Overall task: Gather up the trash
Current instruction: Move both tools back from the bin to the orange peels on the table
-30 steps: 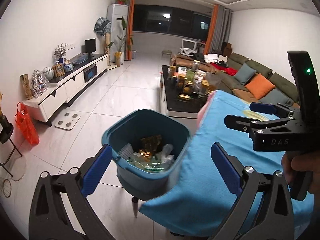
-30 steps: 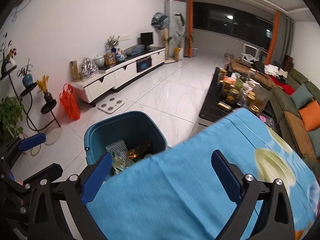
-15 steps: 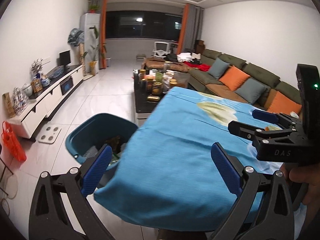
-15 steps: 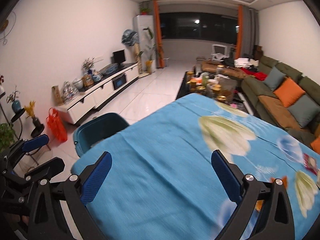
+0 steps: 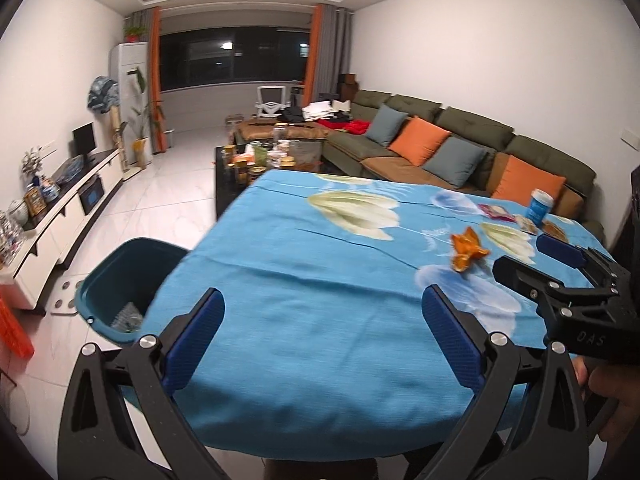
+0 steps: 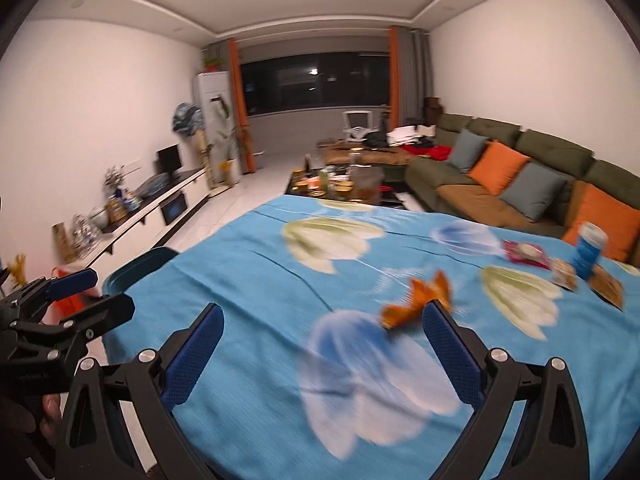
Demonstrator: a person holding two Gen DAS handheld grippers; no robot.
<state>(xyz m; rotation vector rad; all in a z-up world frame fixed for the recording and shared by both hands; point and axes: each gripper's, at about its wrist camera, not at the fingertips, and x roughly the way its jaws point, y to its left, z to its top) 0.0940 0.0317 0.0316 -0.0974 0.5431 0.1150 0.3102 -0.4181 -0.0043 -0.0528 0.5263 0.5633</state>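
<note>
Both tools hang above a table covered with a blue flowered cloth, and every place here is given relative to that table. The left gripper has its blue-padded fingers spread wide with nothing between them, over the near edge of the table. The right gripper is spread just as wide and also carries nothing; in the left wrist view it shows at the table's near right side, with part of a hand on its handle.

On the table, right of centre, lies a crumpled orange wrapper. In the right wrist view that wrapper sits just ahead of the right-hand finger's tip, though the picture is blurred and I cannot tell whether they touch. Farther toward the table's far right corner lie a red snack packet, a smaller pale wrapper and a flat brown wrapper, all near an upright blue and white cup.

Off the table's left edge, on the white tile floor, stands a teal trash bin, partly hidden by the overhanging cloth, with some crumpled litter visible inside it at the bottom.

Beyond the table's far edge is a dark coffee table crowded with jars, and to the far right a green sofa with orange and grey cushions
</note>
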